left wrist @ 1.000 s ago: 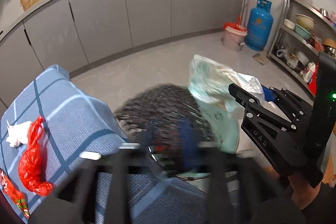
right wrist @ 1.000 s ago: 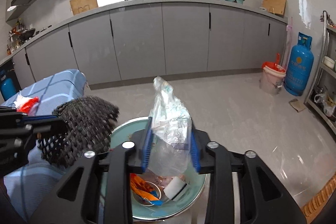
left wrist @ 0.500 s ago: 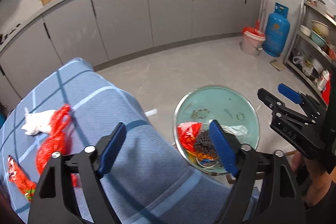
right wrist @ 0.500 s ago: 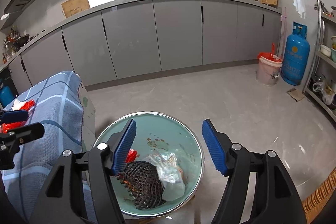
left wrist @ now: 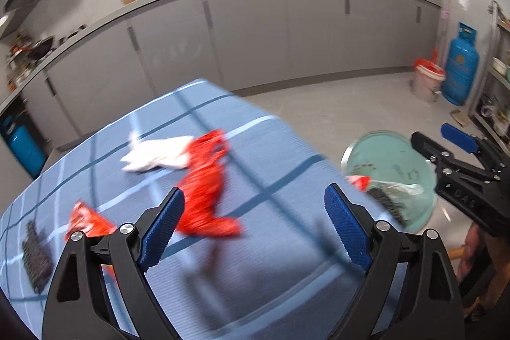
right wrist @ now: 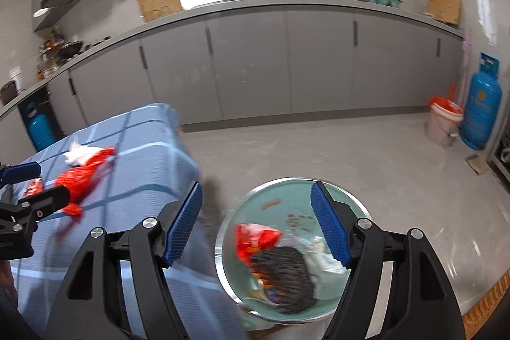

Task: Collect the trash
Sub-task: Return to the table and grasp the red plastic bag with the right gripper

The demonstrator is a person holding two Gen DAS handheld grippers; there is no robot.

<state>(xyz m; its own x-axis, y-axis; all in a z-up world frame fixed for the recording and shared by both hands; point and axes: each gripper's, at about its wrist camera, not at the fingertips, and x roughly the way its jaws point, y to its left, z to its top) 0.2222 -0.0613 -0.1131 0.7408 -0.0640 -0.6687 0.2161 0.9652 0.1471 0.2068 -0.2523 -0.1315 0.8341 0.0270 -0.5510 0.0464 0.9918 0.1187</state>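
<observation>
A blue checked cloth covers the table [left wrist: 261, 148]. On it lie a red plastic bag [left wrist: 204, 180], a crumpled white tissue [left wrist: 159, 153], a small red wrapper [left wrist: 87, 222] and a black mesh piece [left wrist: 35, 257]. My left gripper [left wrist: 253, 228] hovers over the cloth just in front of the red bag, its jaws opening, nothing between them. My right gripper [right wrist: 256, 225] hangs over the teal bin [right wrist: 318, 190] on the floor, jaws opening and empty. The bin holds a black mesh wad [right wrist: 283, 273], a red wrapper [right wrist: 255, 239] and clear plastic.
Grey cabinets and a counter [right wrist: 287, 53] run along the back wall. A blue gas cylinder [right wrist: 483, 104] and a pink bucket [right wrist: 444, 123] stand at the far right. Another blue cylinder [left wrist: 22, 145] stands left of the table. Metal shelving lines the right edge.
Both grippers let go of their loads, the black mesh and the clear plastic bag, which now lie in the bin. My left gripper swung left over the table; the right one rose.
</observation>
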